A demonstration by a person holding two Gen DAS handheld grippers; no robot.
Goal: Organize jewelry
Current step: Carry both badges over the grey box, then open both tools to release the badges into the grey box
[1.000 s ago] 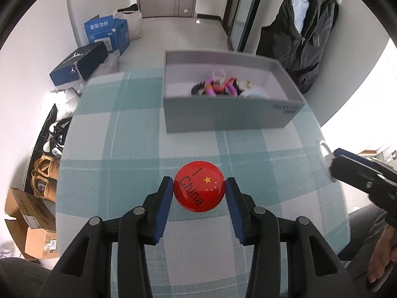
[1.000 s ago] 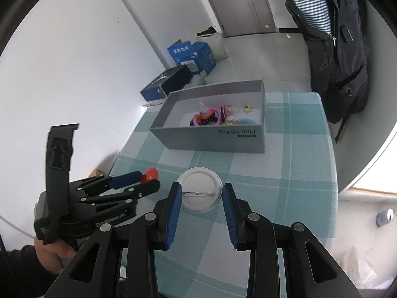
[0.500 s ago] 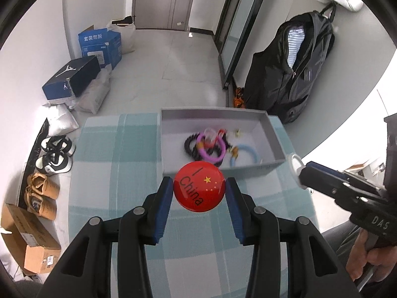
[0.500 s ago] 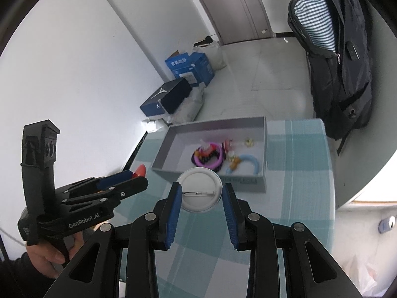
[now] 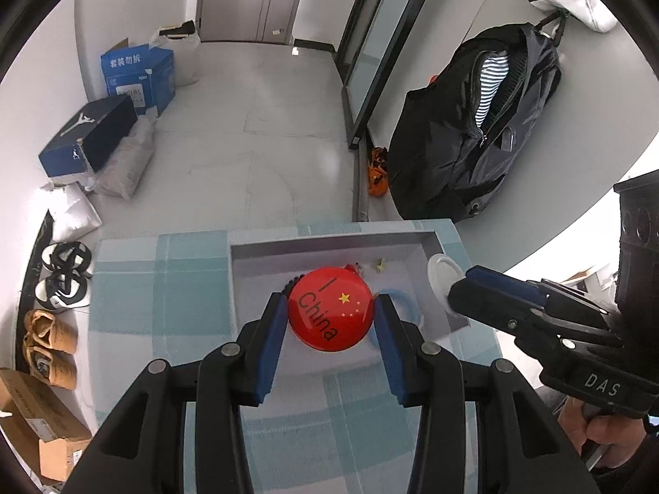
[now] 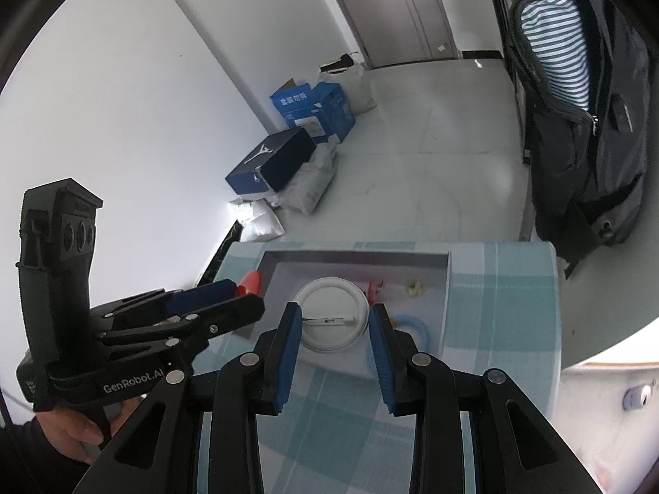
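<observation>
My left gripper (image 5: 331, 315) is shut on a red "I China" pin badge (image 5: 330, 308) and holds it high over the grey open box (image 5: 255, 252) on the checked table. My right gripper (image 6: 333, 321) is shut on a white pin badge (image 6: 331, 315), back side up with its pin showing, also above the box (image 6: 354, 257). The box holds a light blue ring (image 6: 416, 325), a small yellow piece (image 6: 415, 287) and other jewelry mostly hidden behind the badges. The right gripper shows at the right of the left wrist view (image 5: 447, 284); the left gripper shows at the left of the right wrist view (image 6: 247, 288).
The table has a teal and white checked cloth (image 5: 136, 284). A black backpack (image 5: 473, 136) leans on the wall at right. Blue boxes (image 5: 136, 74) and a shoe box (image 5: 88, 140) lie on the floor. Shoes (image 5: 61, 276) sit left of the table.
Both grippers have risen well above the table and moved forward over the box, each still holding its badge. The box now lies under the badges.
</observation>
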